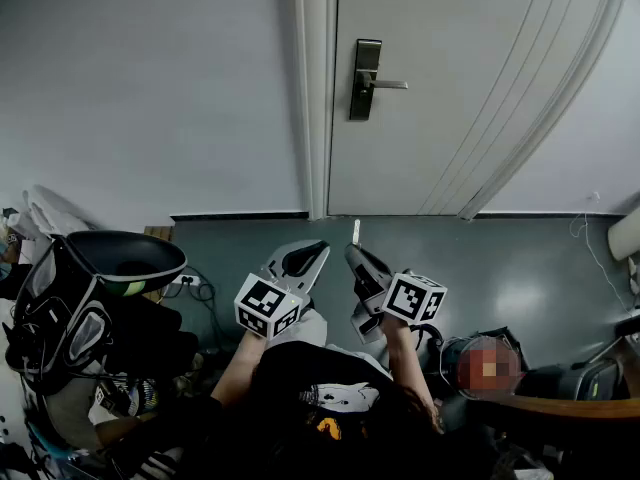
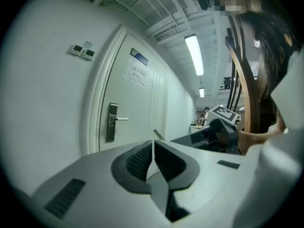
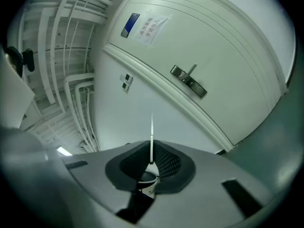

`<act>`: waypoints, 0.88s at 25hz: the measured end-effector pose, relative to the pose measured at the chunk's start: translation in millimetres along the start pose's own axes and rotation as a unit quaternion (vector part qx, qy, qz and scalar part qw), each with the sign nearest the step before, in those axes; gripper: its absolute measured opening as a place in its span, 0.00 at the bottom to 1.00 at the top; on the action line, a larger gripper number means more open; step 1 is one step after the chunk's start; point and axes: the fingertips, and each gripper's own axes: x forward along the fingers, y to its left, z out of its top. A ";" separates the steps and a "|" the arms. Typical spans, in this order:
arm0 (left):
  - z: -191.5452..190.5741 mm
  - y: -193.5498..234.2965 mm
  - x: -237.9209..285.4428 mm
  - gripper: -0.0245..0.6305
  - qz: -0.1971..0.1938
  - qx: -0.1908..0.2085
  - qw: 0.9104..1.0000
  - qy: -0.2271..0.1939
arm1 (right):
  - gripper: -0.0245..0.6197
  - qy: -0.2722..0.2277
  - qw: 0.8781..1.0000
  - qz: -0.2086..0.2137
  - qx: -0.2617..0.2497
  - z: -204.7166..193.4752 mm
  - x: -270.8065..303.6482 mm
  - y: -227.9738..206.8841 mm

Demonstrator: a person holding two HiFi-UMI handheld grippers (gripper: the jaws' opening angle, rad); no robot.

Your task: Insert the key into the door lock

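The right gripper [image 3: 151, 164] pinches the key [image 3: 151, 136] between its pressed-together jaws, the thin blade sticking straight out past them. The left gripper [image 2: 153, 156], just to its left, has its jaws pressed together on nothing. Both hang near the person, well apart from the door lock [image 1: 365, 79], which sits on the closed door [image 1: 460, 118] at the far side.

White wall [image 1: 150, 88], dark baseboard [image 1: 240, 215], grey-green floor [image 1: 520, 258]. Ceiling strip light [image 2: 194, 53] lit, exposed white pipes [image 3: 84, 113] overhead.
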 end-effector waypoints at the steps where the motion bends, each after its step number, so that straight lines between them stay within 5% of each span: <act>1: -0.4 -1.5 0.4 0.07 -0.001 0.000 1.000 0.001 | 0.07 0.000 1.000 0.000 0.003 -0.8 -1.1 -1.3; 22: -2.7 -10.0 10.7 0.07 0.002 -0.006 1.000 0.023 | 0.07 -0.002 0.999 0.013 0.050 -3.2 -11.7 -19.3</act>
